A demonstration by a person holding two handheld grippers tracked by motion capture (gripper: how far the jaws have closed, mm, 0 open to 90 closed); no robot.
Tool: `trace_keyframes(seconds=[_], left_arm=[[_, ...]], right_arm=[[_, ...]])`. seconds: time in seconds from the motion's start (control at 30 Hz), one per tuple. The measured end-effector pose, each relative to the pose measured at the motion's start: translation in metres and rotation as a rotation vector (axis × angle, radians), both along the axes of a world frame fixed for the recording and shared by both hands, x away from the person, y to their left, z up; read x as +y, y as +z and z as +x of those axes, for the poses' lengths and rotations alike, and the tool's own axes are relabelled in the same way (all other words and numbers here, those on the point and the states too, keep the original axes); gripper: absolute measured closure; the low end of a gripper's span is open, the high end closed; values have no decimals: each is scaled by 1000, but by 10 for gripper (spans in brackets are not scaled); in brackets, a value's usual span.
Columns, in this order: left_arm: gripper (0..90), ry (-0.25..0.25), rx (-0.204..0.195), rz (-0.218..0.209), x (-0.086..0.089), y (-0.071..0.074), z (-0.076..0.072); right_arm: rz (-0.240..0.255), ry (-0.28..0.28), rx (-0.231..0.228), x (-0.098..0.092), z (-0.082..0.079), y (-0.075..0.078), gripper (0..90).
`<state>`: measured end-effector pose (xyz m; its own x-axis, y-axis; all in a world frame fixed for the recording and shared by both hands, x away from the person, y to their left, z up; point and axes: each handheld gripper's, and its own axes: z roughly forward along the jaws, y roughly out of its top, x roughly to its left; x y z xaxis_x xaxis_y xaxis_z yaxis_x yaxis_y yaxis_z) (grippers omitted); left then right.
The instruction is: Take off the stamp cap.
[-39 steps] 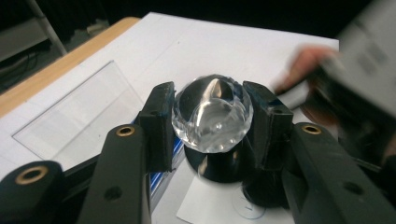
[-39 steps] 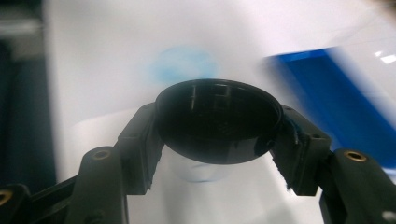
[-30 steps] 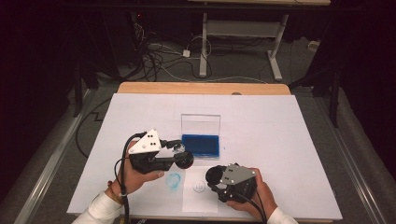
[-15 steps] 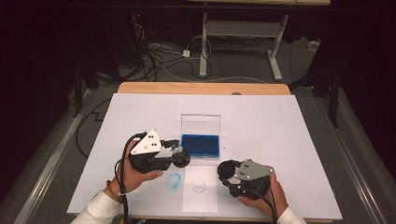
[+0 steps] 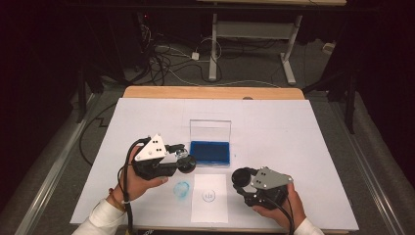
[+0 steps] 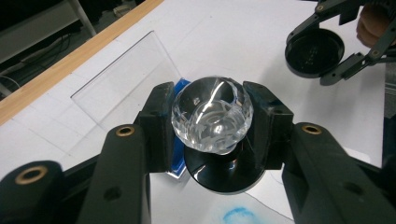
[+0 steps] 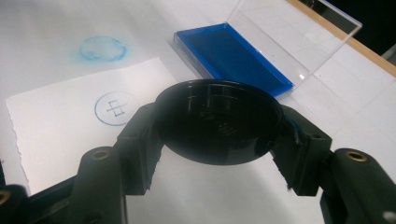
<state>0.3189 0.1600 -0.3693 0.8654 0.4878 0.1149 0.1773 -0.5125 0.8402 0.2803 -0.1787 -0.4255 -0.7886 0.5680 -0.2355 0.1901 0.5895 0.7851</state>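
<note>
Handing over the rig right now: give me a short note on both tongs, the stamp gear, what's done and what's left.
Left tongs: shut on the crystal-handled stamp, held beside the ink pad.
Right tongs: shut on the black cap, off to the right of the paper.
Ink pad: open, lid upright.
Done: round blue mark on the paper slip; blue smudge on the table cover.
Left, probably: cap the stamp, close the pad.

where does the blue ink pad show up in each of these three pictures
High view: blue ink pad at centre, just right of the left gripper.
Left gripper view: a blue sliver behind the clear-knobbed stamp.
Right gripper view: upper middle, beyond the black cap.
Shared landmark: its raised clear lid.
</note>
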Motion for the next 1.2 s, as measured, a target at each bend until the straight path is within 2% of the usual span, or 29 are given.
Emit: trace_keyframes(seconds=[0.5, 0.9, 1.2], left_arm=[[548, 13, -9, 34, 0, -3, 4], [548, 17, 10, 43, -1, -7, 14], [548, 15, 16, 51, -6, -9, 18]], right_arm=[[14, -59, -22, -27, -8, -1, 389], [39, -118, -24, -50, -10, -1, 389], [42, -121, -26, -51, -10, -1, 389]])
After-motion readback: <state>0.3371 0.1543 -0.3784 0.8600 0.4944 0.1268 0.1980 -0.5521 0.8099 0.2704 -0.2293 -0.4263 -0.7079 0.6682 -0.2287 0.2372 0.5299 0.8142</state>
